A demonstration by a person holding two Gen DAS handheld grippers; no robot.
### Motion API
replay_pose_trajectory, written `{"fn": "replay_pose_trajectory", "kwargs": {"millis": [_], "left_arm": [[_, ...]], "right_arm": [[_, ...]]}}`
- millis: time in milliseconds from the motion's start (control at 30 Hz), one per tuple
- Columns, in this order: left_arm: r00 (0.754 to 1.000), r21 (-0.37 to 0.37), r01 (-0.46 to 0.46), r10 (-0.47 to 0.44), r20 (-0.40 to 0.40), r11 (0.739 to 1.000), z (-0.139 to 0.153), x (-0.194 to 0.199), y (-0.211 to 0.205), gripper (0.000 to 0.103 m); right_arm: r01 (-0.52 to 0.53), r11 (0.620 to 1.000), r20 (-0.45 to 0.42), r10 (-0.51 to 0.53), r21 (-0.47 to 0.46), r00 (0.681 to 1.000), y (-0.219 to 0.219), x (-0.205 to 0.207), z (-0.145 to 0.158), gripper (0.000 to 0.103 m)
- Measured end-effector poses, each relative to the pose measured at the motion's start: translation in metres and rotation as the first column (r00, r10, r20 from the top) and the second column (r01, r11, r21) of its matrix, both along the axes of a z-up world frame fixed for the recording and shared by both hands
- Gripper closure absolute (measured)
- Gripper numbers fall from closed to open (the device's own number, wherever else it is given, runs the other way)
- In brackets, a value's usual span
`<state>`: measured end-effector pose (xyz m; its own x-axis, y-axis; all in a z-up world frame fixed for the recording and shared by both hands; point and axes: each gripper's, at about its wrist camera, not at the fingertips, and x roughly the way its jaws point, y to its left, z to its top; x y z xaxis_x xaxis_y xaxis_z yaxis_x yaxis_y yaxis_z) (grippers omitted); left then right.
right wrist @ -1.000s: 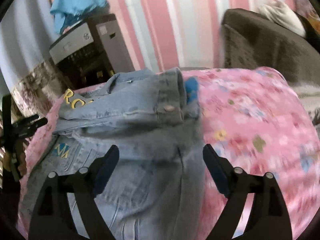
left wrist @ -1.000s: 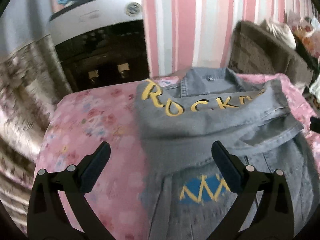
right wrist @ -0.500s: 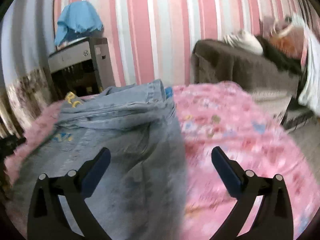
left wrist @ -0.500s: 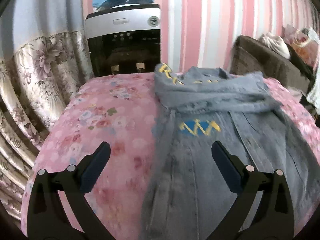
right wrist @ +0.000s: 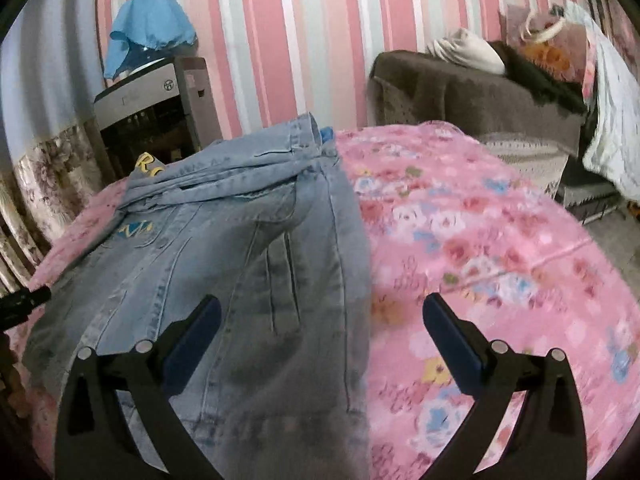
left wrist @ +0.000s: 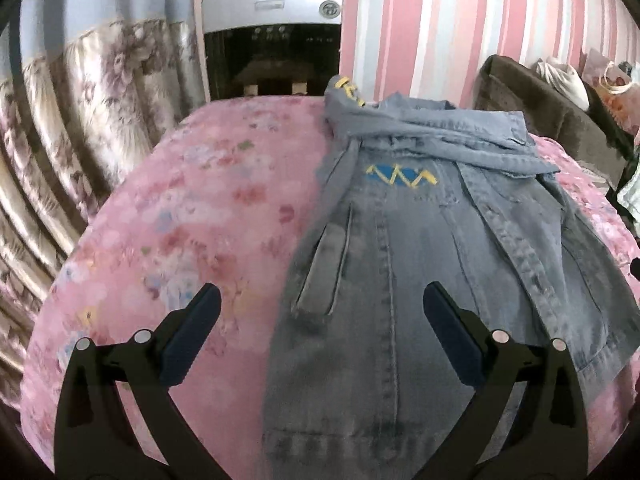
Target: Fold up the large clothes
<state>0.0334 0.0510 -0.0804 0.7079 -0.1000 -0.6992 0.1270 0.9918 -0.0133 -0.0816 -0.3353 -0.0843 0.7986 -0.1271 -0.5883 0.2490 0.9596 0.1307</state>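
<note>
A light-blue denim jacket [left wrist: 404, 264] lies on a pink floral bed cover [left wrist: 192, 208], its sleeves folded across the top near yellow lettering and a blue-yellow patch. It also shows in the right wrist view [right wrist: 240, 248]. My left gripper [left wrist: 320, 320] is open and empty above the jacket's lower left edge. My right gripper [right wrist: 320, 324] is open and empty above the jacket's lower right edge, where denim meets the bed cover [right wrist: 480, 248].
A black and silver water dispenser [left wrist: 272, 40] stands behind the bed by the striped wall, with a blue cloth [right wrist: 148, 28] on it. Floral curtains [left wrist: 80, 112] hang at the left. A brown sofa [right wrist: 472, 92] with bags stands at the right.
Both grippers have pulled back from the folded sleeves toward the jacket's hem and near edge of the bed. More of the jacket and bed now shows. Both stay open.
</note>
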Motion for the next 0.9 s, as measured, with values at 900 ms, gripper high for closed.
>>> {"fn": "replay_pose_trajectory", "kwargs": {"millis": [900], "left_arm": [[0.992,-0.050,0.103,-0.106,-0.064,0.993,-0.012,-0.030,-0.007,0.003]], "right_arm": [[-0.083,0.995,-0.044,0.085,0.049,0.995,0.014,-0.023,-0.019,0.006]]}}
